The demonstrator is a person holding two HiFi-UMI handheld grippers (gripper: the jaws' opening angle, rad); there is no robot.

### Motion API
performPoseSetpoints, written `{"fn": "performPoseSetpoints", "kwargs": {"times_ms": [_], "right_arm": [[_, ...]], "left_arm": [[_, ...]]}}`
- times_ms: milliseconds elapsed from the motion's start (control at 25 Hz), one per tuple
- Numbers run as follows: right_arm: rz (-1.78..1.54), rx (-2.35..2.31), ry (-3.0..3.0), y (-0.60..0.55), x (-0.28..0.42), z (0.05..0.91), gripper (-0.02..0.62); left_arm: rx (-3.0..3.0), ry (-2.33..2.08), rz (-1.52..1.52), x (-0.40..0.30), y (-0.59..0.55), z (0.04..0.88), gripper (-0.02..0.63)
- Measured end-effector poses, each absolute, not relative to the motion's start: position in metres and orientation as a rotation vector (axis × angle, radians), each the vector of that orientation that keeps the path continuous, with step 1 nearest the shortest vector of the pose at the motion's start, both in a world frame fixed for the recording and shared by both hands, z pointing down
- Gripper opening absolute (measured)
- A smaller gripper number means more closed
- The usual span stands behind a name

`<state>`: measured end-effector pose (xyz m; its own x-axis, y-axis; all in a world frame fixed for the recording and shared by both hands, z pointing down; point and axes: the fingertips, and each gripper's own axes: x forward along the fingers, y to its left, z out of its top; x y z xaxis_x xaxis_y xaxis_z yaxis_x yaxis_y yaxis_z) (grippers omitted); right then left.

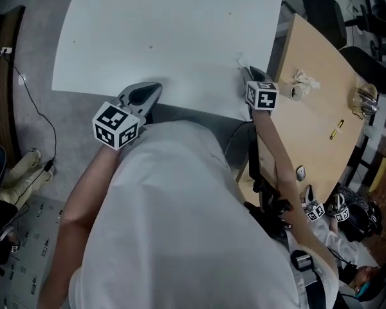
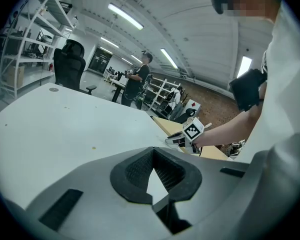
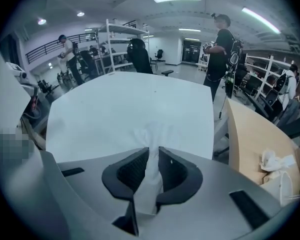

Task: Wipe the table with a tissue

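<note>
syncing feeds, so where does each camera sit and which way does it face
Head view: on the person's head, facing steeply down onto the white table; shows torso, left gripper, right gripper.
Left gripper view: on the left gripper, facing across the table; own jaws shut, empty.
Right gripper view: on the right gripper, facing across the table; own jaws pinch the tissue.
Shared: head and left gripper views both show the right gripper.

White shirt (image 1: 180, 224), grey left claw (image 1: 153, 90), right claw (image 1: 246, 71)
</note>
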<state>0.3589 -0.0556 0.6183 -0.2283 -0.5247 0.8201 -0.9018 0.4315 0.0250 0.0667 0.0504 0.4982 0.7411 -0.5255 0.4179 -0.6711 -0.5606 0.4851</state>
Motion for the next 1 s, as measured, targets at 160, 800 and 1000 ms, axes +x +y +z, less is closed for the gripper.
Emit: {"fn": "performPoseSetpoints", "kwargs": {"times_ms": [160,800,1000], "right_arm": [[0.607,1.215,-1.885,-0.055,0.357,0.617,0.066],[0.545,1.226,-1.886,-0.049,0.339,0.615,0.064],[0.528,1.215,-1.890,-0.040,0.326,0.615,0.064]], "left_arm": [[2.313,-0.877,0.310,0.070,0.051,0.496,0.005],[2.348,-0.827,0.343,0.070,0.045,0.490,0.005],[2.357,-0.819,0.352,0.064,0.042,0.489,0.005]]}}
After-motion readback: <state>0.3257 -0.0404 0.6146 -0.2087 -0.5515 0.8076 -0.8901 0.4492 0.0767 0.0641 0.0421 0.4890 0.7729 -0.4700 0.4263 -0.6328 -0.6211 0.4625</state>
